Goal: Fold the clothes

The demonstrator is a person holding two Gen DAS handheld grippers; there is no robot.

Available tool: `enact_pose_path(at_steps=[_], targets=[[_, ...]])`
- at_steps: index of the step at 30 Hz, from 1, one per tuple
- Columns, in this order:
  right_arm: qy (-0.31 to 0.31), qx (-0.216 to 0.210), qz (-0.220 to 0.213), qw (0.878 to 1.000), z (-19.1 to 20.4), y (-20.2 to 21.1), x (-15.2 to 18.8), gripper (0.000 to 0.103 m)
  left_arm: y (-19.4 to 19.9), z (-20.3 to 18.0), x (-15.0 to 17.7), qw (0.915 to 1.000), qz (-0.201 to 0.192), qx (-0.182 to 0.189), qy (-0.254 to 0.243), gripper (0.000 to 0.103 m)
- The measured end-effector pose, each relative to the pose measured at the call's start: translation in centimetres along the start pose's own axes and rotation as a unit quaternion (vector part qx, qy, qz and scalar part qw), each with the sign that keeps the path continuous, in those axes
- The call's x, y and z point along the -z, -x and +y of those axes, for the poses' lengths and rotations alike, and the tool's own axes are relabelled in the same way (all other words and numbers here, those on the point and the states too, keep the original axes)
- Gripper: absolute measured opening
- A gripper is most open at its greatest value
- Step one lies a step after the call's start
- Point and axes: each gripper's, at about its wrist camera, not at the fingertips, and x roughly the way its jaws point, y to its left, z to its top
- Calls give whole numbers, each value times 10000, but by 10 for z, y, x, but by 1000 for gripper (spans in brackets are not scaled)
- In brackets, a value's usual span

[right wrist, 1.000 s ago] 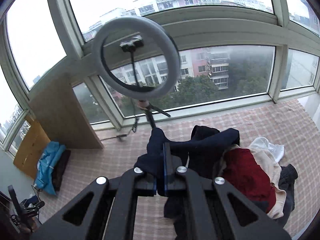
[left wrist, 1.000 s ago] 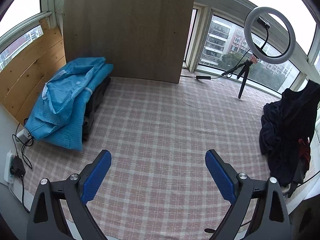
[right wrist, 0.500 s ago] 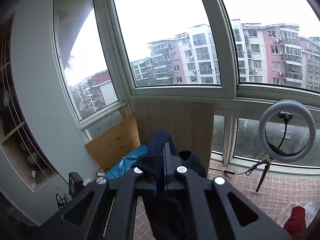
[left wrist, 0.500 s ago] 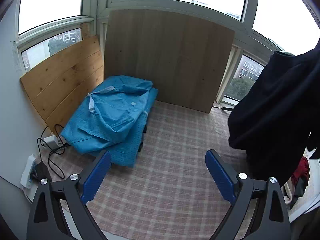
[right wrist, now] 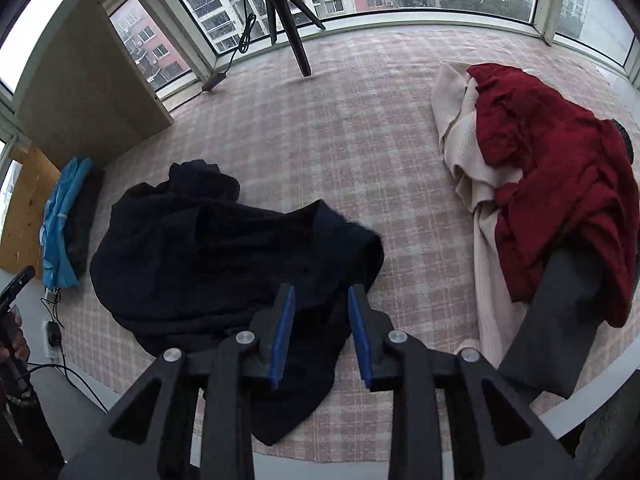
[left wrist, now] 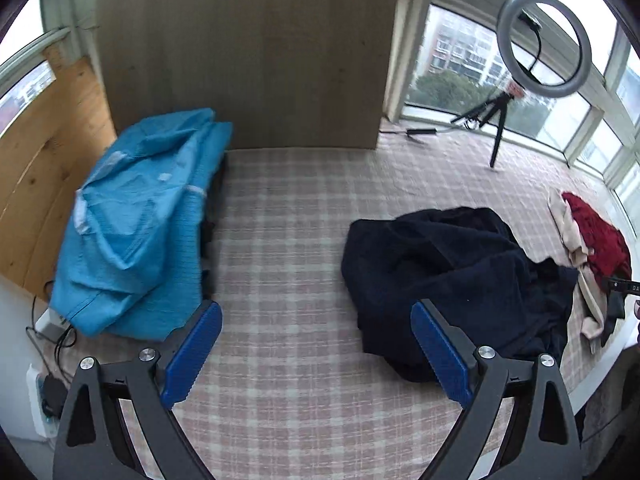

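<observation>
Dark garment (right wrist: 224,256) dropped below right tongs (right wrist: 320,336), just parted, unclamped; left tongs (left wrist: 316,354) wide, empty. Next: spread flat.

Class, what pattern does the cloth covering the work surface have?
A pink and cream check on the cloth, clearest in the left wrist view.

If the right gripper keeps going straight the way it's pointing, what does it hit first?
Most likely the dark navy garment heaped on the checked cloth. The right gripper points steeply down with its jaws just opened, nothing pinched, and the garment's near edge lies directly between and beyond them. Depth is hard to judge.
</observation>
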Motion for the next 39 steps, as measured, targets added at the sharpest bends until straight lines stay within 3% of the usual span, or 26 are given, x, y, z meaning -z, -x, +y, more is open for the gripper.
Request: enact_pose_path(at_steps=[2,4,8,11,13,14,15,17,18,19,20,23,28,29,30,32,33,34,35,38,39], targets=[[-54,-45,-1,10000,-4,-12,11,41,-30,-34,-8,9975,294,450,-466,96],[-63,68,23,10000,-6,-23,16,46,-57,-69,-13,9908,526,642,-1067,96],[-178,240,119,9995,-15,-43,22,47,-98,-129,-16,9717,647,323,-2249,96],[-215,456,238,9984,-21,-57,24,48,-125,-155,-10,9548,954,320,-2795,92],[-217,482,328,9981,-21,-69,25,49,-139,-162,-4,9478,1274,387,-2897,59],[-208,436,353,9982,-20,-73,26,49,-140,-164,-2,9465,1353,416,-2899,32],[-184,404,365,9983,-19,-77,26,49,-138,-164,-3,9473,1356,451,-2867,17],[-88,382,346,9986,-14,-83,28,48,-130,-160,-5,9506,1323,568,-2751,10],[-36,347,350,9988,-11,-86,30,42,-121,-153,-11,9551,1251,716,-2587,9],[33,297,368,9989,-7,-86,30,19,-109,-143,-18,9602,1146,829,-2410,8],[119,280,374,9988,-3,-85,30,11,-95,-131,-26,9652,1009,888,-2242,7],[327,46,218,9992,7,-64,24,6,-54,-94,-52,9783,560,962,-1749,6],[190,-915,-425,9947,2,7,2,5,9,-16,-90,9940,-77,603,-908,6],[104,-984,-546,9936,-3,17,-3,5,15,-4,-94,9955,-224,391,-835,11],[38,-848,-637,9943,-8,25,-8,5,13,4,-95,9965,-275,130,-785,20],[10,576,-553,9968,-15,20,-19,7,-4,19,-94,9970,-65,-306,-711,40],[28,1312,-394,9906,-16,12,-23,13,-17,24,-92,9967,173,-352,-711,39],[47,1666,-261,9857,-19,6,-25,13,-27,29,-86,9962,355,-345,-717,39],[31,1623,-260,9864,-22,5,-25,13,-33,28,-78,9957,458,-300,-742,39],[121,932,-405,9948,-15,8,-20,16,-45,12,-58,9943,604,-43,-877,39],[297,820,-378,9955,-3,2,-20,23,-48,5,-56,9933,616,86,-971,42]])
